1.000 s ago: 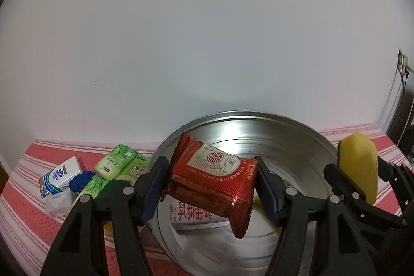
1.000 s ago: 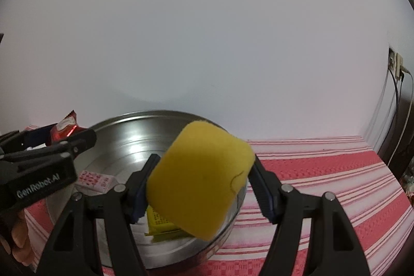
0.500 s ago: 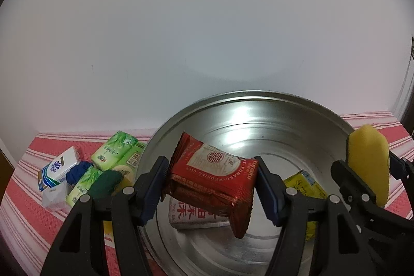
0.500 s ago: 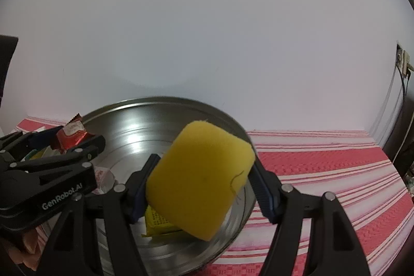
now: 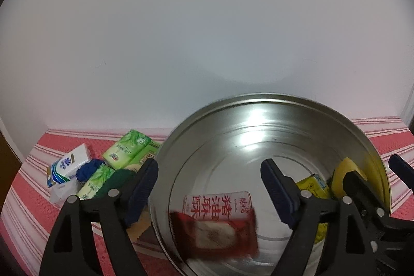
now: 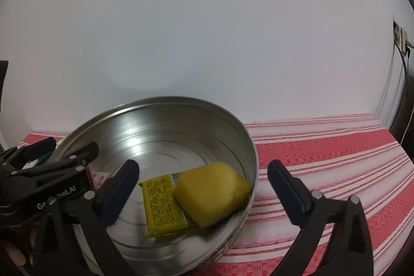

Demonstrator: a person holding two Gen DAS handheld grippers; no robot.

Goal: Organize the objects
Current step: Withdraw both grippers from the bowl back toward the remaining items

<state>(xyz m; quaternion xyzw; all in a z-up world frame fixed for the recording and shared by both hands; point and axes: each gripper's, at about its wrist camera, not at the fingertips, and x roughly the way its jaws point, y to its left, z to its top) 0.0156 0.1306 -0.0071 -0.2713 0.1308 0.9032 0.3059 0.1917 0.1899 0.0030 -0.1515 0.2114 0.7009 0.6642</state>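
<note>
A round metal tin [image 5: 271, 105] [image 6: 181, 105] stands on the red striped cloth. My left gripper [image 5: 209, 188] is open over it; a blurred red snack packet [image 5: 217, 234] lies below it in the tin, over a white packet with red characters [image 5: 220, 203]. My right gripper [image 6: 203, 192] is open; a yellow sponge [image 6: 212, 193] lies in the tin beside a yellow packet [image 6: 163, 206]. The sponge [image 5: 346, 172] and yellow packet [image 5: 313, 185] also show in the left wrist view.
Left of the tin lie green tissue packs [image 5: 129, 151], a white and blue pack [image 5: 67, 167], a blue item [image 5: 89, 170] and a dark green item [image 5: 116, 180]. A white wall stands behind. A wall socket with cables [image 6: 401, 40] is at the right.
Both grippers have opened. The red packet has dropped from the left gripper into the tin, and the yellow sponge has dropped from the right gripper into the tin.
</note>
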